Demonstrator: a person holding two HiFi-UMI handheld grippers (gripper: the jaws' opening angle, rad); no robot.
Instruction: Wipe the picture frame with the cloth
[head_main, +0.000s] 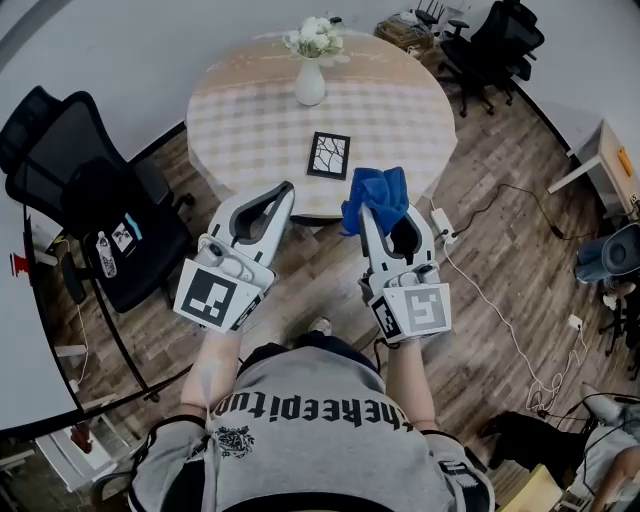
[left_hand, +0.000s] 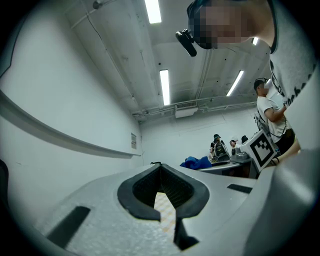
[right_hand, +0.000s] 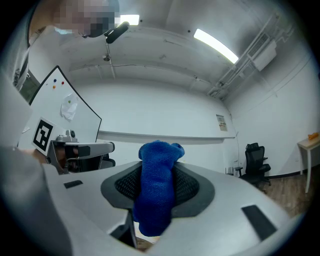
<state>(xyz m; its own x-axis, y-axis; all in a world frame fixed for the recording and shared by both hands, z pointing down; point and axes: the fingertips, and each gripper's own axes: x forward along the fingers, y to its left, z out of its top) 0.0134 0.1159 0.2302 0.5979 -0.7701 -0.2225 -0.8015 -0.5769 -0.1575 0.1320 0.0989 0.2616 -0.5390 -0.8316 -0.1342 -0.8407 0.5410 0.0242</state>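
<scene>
— Where is the cloth sitting against your fingers?

— I am pinching the blue cloth (right_hand: 156, 192) between the fingers (right_hand: 192, 187) of my right gripper (head_main: 366, 212). It is bunching up past the tips and also hanging out below the pads.

— And the other side?

— The fingers of my left gripper (head_main: 287, 188) are pressing together at the tips with nothing between them. Only the checked bench top is showing through the gap behind the tips.

— Where is the picture frame?

— The picture frame (head_main: 328, 156) is lying flat on the round bench (head_main: 240, 130), near its front edge and in front of the white vase of flowers (head_main: 310, 80). I am holding both grippers at that near edge, one on either side of the frame. In the head view the cloth is showing just to the right of the frame and apart from it.
</scene>
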